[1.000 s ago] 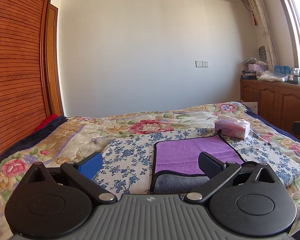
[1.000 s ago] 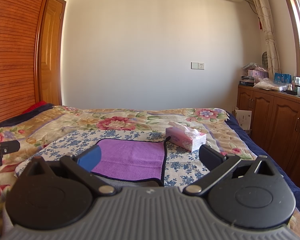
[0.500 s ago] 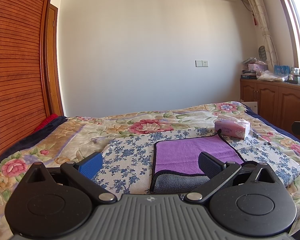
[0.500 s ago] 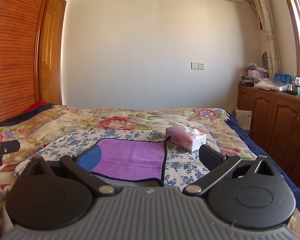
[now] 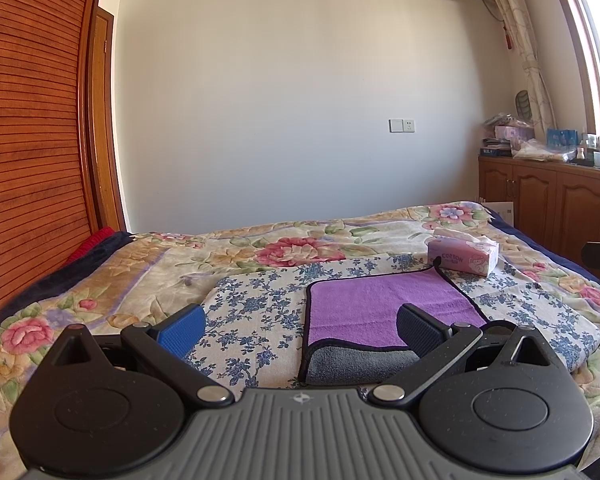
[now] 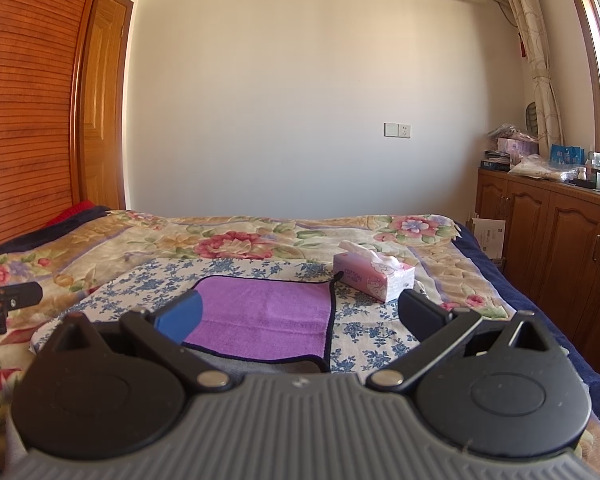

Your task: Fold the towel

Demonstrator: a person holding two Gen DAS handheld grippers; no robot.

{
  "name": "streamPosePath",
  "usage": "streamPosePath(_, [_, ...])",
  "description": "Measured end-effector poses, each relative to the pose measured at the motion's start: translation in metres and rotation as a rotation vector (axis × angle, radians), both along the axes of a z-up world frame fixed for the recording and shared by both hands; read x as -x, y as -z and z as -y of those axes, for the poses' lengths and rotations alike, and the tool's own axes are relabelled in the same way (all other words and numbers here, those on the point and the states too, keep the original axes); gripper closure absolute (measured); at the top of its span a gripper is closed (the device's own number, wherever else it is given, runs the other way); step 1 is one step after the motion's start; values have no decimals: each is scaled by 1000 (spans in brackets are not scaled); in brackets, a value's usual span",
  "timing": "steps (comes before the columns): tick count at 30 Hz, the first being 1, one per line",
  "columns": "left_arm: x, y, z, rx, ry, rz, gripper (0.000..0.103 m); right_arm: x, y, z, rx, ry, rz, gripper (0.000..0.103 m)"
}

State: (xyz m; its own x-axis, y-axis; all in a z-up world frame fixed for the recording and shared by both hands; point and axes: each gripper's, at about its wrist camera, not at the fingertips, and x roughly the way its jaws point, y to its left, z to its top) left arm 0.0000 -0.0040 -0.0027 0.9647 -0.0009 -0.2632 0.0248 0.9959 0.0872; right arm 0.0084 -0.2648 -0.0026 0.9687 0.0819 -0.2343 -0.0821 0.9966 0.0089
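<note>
Both the left gripper (image 5: 298,330) and right gripper (image 6: 298,314) hovered spread wide, holding nothing. The towel (image 5: 384,306) lay just ahead of them, right of the left gripper's centreline, on the blue-flowered cloth (image 5: 252,312). Its long axis seemingly ran away from the grippers — its grey near edge looked turned over. A pinch there would likely catch that cloth too — or take only one layer.

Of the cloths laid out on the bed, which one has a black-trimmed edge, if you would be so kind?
The purple towel, lying on the blue-flowered white cloth; its border is black, and a grey underside shows at its near edge. The floral bedspread has no such trim.
</note>
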Motion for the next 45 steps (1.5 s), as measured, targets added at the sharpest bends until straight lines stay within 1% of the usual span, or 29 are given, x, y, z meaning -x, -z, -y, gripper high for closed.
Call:
streamPosePath(20, [-31,12,-2,-10,26,-91,0,-28,8,-9,25,-21,-57,0])
streamPosePath(30, [-49,18,-1,-11,41,-122,0,-42,13,-14,40,-34,-87,0])
streamPosePath(40, [-68,25,-1,-17,58,-151,0,-58,19,-13,38,-24,-130,0])
streamPosePath(45, [-79,30,-2,-16,67,-174,0,-65,22,-14,50,-33,-136,0])
